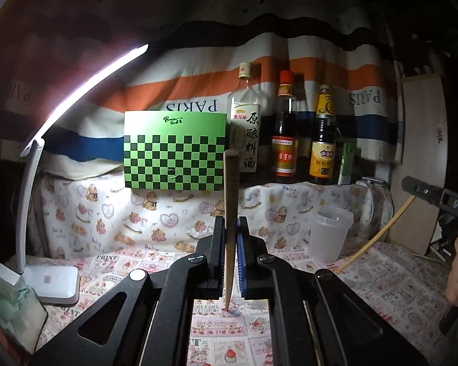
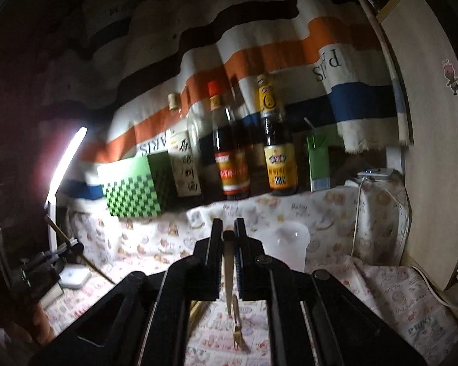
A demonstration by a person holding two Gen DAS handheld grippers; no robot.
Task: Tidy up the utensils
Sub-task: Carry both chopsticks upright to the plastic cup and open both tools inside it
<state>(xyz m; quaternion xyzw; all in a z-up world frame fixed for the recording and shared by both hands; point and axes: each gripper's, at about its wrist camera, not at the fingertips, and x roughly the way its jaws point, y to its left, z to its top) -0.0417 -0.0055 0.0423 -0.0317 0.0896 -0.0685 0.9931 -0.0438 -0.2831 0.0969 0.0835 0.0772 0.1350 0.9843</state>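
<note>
My left gripper (image 1: 230,222) is shut on a wooden utensil handle (image 1: 230,201) that stands upright, its lower tip touching the patterned cloth. A translucent plastic cup (image 1: 329,233) stands on the cloth to its right. My right gripper (image 2: 228,228) is shut on a thin metal utensil (image 2: 228,271) that points down. A small gold fork (image 2: 237,331) lies on the cloth beneath it. The cup (image 2: 287,248) is just right of the right gripper's fingers. The right gripper shows at the edge of the left wrist view (image 1: 433,196), and the left gripper with its wooden stick in the right wrist view (image 2: 50,257).
Three sauce bottles (image 1: 285,131) and a green checkered box (image 1: 175,149) stand on a raised ledge behind. A white desk lamp (image 1: 50,280) stands at the left. A green carton (image 2: 317,161) and a white cable (image 2: 357,213) are at the right, beside a wooden board (image 2: 433,152).
</note>
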